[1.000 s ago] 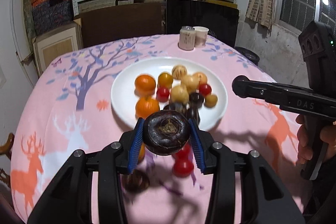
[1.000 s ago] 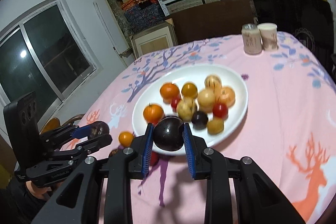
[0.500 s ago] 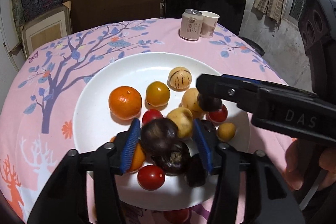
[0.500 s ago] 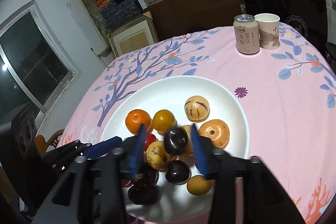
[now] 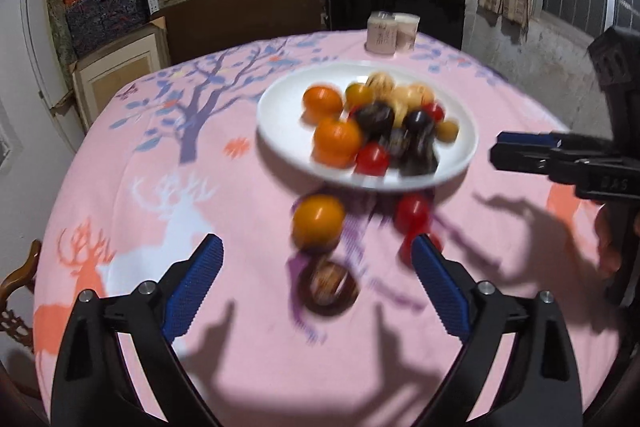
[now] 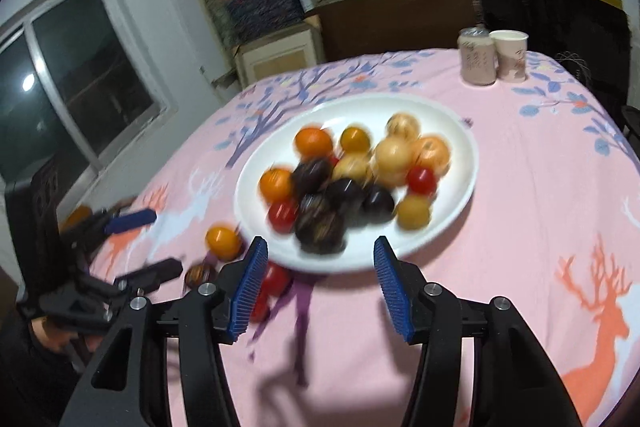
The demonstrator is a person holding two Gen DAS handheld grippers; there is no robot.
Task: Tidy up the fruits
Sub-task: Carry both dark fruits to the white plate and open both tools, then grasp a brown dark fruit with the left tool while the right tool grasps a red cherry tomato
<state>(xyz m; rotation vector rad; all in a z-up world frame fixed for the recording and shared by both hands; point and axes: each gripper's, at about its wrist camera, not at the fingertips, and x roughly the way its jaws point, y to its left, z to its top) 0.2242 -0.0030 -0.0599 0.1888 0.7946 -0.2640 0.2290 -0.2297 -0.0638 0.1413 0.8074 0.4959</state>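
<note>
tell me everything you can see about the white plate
The plate is round, shallow, plain white and glossy, likely ceramic, lying flat on the pink tablecloth. It holds a pile of fruit: oranges, yellow and tan pieces, red ones and several dark purple ones, crowded toward its near and right side, with its far left part bare. More fruit lies loose on the cloth just off its near rim. Neither gripper touches it. The views are motion-blurred.

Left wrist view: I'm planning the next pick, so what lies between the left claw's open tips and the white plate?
In the left wrist view, an orange fruit, a dark round fruit and red tomatoes lie on pink cloth before the white plate.
</note>
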